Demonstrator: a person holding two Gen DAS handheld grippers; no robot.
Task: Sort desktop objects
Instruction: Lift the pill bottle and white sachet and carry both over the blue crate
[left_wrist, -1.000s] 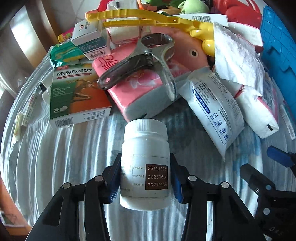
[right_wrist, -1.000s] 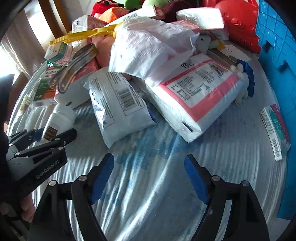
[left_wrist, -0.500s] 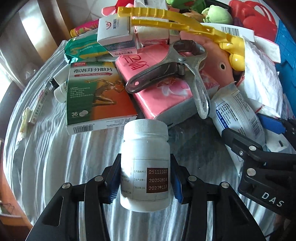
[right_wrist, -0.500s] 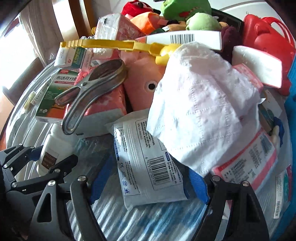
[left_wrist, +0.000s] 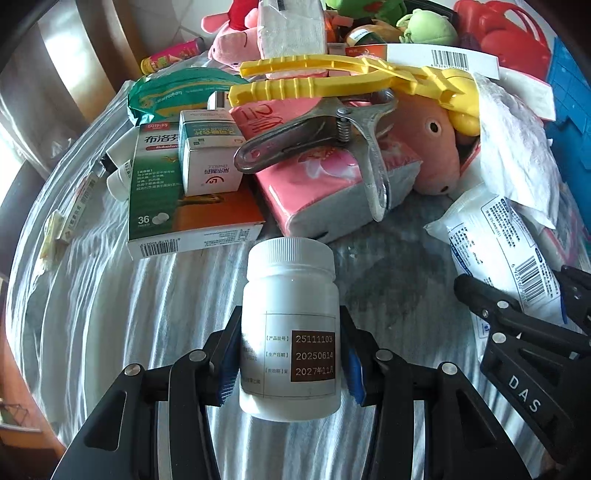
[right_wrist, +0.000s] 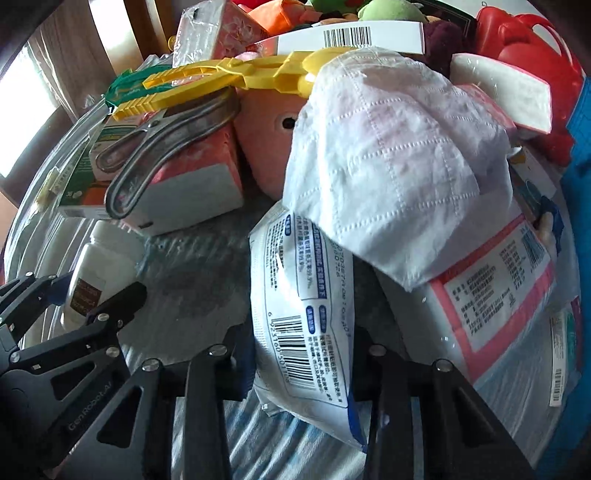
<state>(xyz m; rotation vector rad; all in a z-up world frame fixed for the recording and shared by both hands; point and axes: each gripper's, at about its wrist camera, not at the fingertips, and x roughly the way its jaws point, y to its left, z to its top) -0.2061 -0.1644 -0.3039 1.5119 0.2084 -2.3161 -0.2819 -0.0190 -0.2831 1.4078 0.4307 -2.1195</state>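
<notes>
A white pill bottle (left_wrist: 291, 306) with a brown date label stands upright between the fingers of my left gripper (left_wrist: 290, 365), which is shut on it just above the striped cloth. The right wrist view has the same bottle (right_wrist: 92, 273) at its left edge. My right gripper (right_wrist: 303, 358) has its fingers against both sides of a soft white packet (right_wrist: 299, 295) with blue print and a barcode. In the left wrist view that packet (left_wrist: 491, 236) runs down between the right gripper's black fingers (left_wrist: 480, 295).
The pile behind holds a green-orange medicine box (left_wrist: 177, 206), a small white box (left_wrist: 210, 155), a pink tissue pack (left_wrist: 325, 184), a metal clamp (left_wrist: 317, 136), yellow tongs (left_wrist: 332, 77) and a pink plush (left_wrist: 432, 147). Crumpled white paper (right_wrist: 391, 166) lies over a pink-white pack (right_wrist: 498, 288).
My right gripper moved forward around the white packet and its fingers narrowed onto it. My left gripper, still holding the bottle, drifted toward the medicine boxes.
</notes>
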